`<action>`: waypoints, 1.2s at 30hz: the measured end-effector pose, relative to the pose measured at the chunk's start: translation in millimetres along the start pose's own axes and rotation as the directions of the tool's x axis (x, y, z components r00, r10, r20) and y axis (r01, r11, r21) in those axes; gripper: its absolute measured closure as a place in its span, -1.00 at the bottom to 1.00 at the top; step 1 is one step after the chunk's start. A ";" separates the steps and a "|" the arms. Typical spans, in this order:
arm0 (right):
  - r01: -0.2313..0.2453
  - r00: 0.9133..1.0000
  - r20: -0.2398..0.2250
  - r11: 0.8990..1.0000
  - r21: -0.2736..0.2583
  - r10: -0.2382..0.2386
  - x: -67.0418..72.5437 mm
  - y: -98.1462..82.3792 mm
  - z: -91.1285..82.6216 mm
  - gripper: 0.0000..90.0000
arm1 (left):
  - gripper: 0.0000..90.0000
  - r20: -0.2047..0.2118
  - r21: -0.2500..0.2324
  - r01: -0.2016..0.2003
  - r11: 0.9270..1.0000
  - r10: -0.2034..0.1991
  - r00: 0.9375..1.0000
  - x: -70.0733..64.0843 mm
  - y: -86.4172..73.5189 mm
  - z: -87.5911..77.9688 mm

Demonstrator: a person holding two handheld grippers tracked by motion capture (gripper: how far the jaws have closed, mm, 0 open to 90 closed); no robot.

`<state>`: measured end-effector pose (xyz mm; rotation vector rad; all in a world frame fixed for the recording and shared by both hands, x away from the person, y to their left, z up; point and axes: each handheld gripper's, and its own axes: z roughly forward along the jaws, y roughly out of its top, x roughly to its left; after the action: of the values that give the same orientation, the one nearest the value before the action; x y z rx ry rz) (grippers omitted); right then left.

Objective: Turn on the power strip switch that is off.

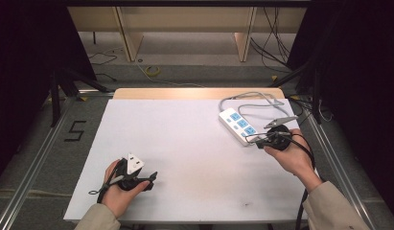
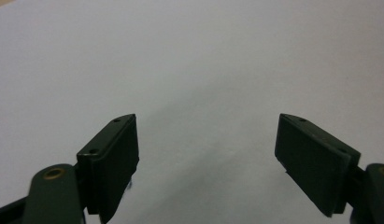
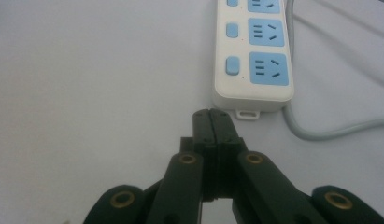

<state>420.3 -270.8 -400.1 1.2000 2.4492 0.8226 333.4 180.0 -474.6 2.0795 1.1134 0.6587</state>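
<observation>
The right gripper (image 1: 258, 140) sits at the table's right edge, held in the person's right hand (image 1: 293, 155), with its jaws pressed flat together and nothing between them. In the right gripper view the closed tips (image 3: 213, 120) stop just short of the near end of the power strip (image 3: 252, 51), pointing at its left corner; a sliver of table shows between tips and casing, so they look apart rather than touching, though the gap is very small. The strip is white with blue sockets and blue switches beside them, and a small tab juts from its near end. In the high view it lies slantwise on the white table (image 1: 185, 143), running from the gripper up and left toward the far edge. Its grey cord (image 3: 320, 133) leaves the near end on the side away from the tips and curves off across the table, then loops behind the strip (image 1: 238, 124) near the far right corner.

The left gripper (image 1: 149, 179) rests low at the near left of the table, well apart from the strip. Its jaws stand wide apart in the left gripper view (image 2: 208, 163), with bare table between them.
</observation>
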 end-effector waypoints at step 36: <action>0.002 1.000 0.017 1.000 0.031 -0.002 -11.8 20.7 7.5 1.00 | -0.52 -0.002 -0.001 -0.008 1.000 0.008 1.000 -0.2 0.2 -0.2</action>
<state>444.1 -267.3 -393.3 1.2102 2.4585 0.7732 333.3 179.8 -474.3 2.0844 1.1058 0.6651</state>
